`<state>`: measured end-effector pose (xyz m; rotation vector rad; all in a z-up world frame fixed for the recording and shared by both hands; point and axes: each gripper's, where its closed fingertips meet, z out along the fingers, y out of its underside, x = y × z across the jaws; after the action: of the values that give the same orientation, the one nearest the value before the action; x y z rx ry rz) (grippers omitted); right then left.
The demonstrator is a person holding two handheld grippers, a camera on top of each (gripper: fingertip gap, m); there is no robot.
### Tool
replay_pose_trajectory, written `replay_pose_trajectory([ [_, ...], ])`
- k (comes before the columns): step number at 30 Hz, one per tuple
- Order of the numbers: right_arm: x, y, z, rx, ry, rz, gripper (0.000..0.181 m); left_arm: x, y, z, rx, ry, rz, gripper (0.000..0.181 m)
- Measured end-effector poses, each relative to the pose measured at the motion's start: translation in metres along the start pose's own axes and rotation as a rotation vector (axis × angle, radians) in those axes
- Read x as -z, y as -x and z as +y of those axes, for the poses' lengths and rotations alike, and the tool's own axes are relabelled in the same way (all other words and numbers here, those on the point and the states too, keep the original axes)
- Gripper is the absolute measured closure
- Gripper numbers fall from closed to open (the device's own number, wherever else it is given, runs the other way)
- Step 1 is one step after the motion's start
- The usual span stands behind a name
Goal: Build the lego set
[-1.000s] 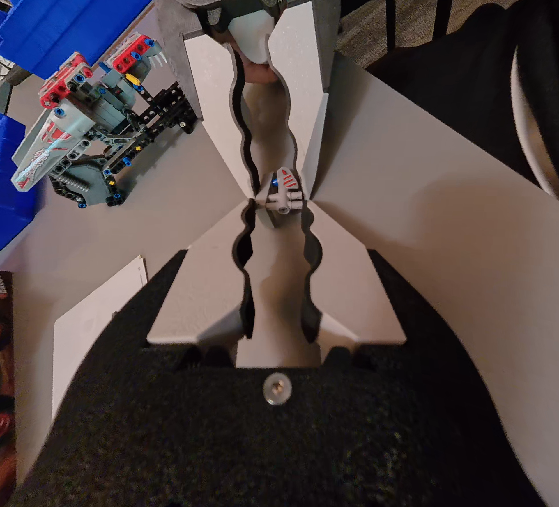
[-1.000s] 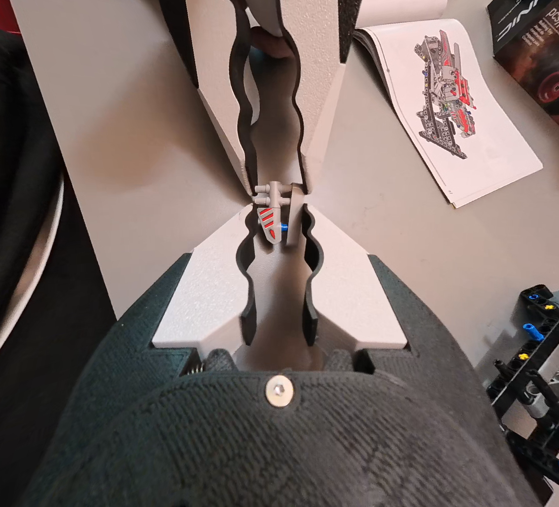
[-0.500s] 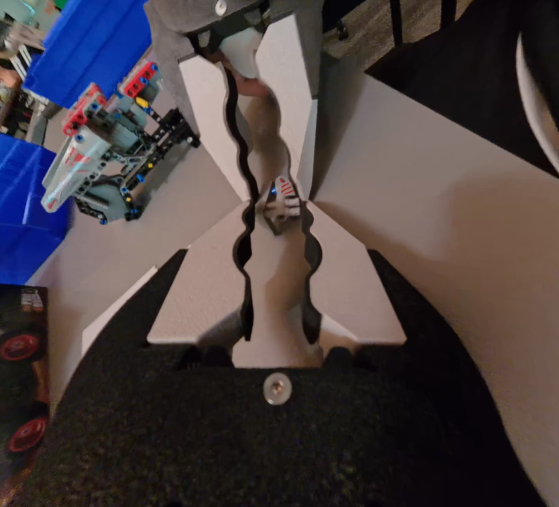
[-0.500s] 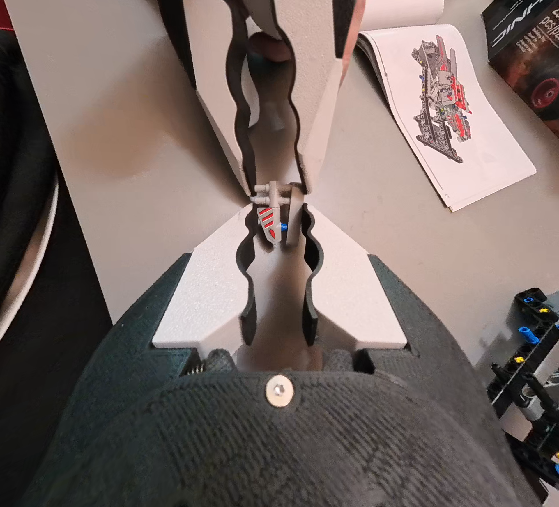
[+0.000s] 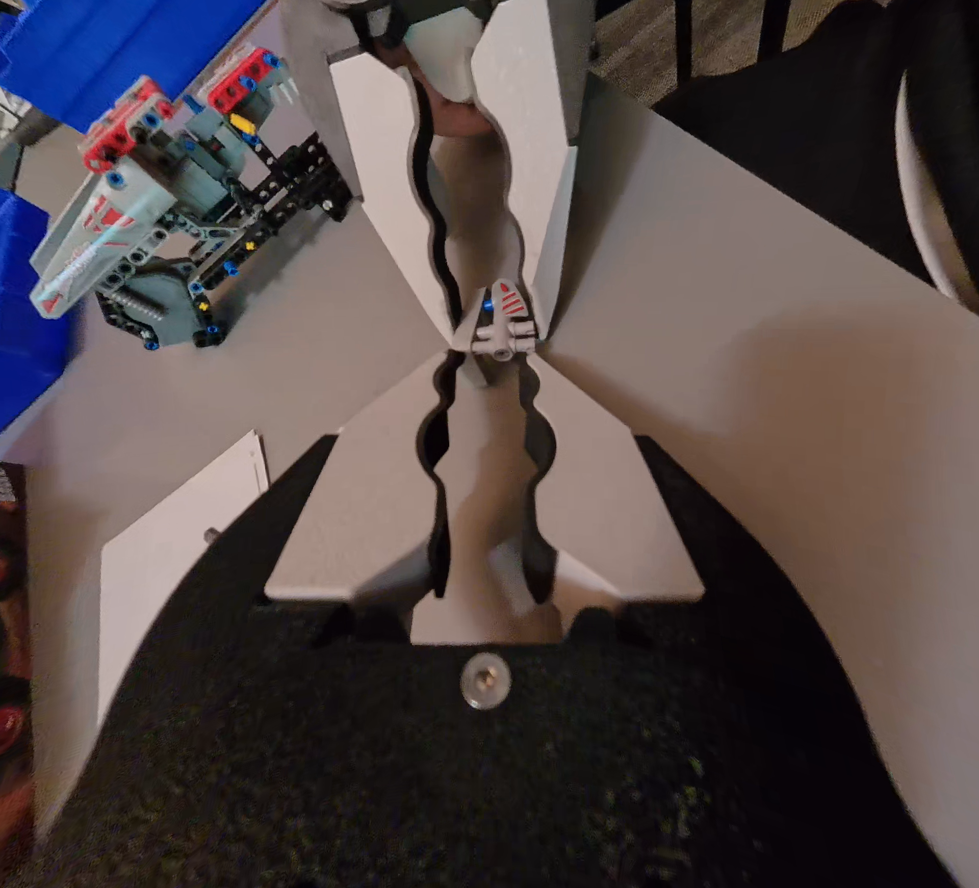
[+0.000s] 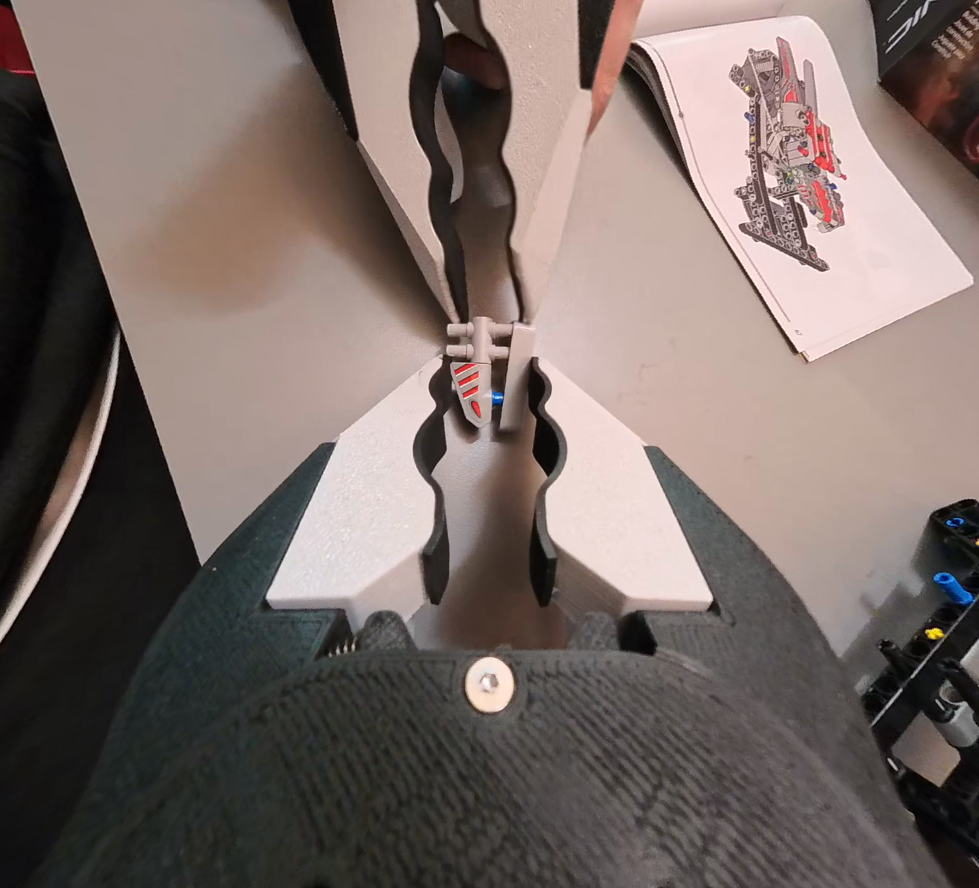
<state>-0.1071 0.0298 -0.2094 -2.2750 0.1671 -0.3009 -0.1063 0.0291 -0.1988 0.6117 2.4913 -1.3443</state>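
A small grey Lego sub-assembly (image 5: pixel 500 319) has a red-striped panel, a flat grey panel, a pin connector and a blue pin. It hangs above the grey table (image 5: pixel 741 439). My left gripper (image 5: pixel 492 365) and right gripper (image 6: pixel 487 365) meet tip to tip, and both are shut on it. In the right wrist view the striped panel (image 6: pixel 471 388) and flat panel (image 6: pixel 516 375) sit between my right fingers. The connector (image 6: pixel 479 338) is at the left gripper's tips (image 6: pixel 490 319). The partly built grey, red and black model (image 5: pixel 175 227) stands far left.
Blue bins (image 5: pixel 132 4) stand behind the model. The open instruction booklet (image 6: pixel 794 174) and a dark box (image 6: pixel 943 15) lie at the right in the right wrist view. The model's black beams (image 6: pixel 943 650) are at lower right. The table edge (image 5: pixel 794 184) runs near a person's dark clothing. Only a small space, under 4 cm, lies between the two pairs of fingers.
Both grippers stay shut on the small assembly. The pair has shifted and tilted slightly, so the model and booklet sit a little differently in view.
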Motion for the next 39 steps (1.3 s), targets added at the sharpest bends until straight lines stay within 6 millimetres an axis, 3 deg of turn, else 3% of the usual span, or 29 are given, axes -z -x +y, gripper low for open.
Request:
replay_pose_trajectory([
  [3,-0.0001,0.0002,-0.0001,-0.003,-0.001,-0.003,0.153,-0.0031,-0.0032,0.0019,0.034,0.026,0.034,0.144],
  [5,-0.0002,0.0001,-0.0001,-0.006,0.000,-0.006,0.153,-0.0044,-0.0077,-0.0021,0.040,0.021,0.049,0.142],
  [8,-0.0001,0.0002,-0.0003,0.000,-0.002,-0.002,0.153,-0.0044,-0.0029,-0.0026,0.076,0.022,0.023,0.153],
  [39,0.0003,0.0013,-0.0001,0.034,0.001,0.018,0.154,-0.0053,-0.0016,-0.0039,0.279,0.068,0.062,0.154],
])
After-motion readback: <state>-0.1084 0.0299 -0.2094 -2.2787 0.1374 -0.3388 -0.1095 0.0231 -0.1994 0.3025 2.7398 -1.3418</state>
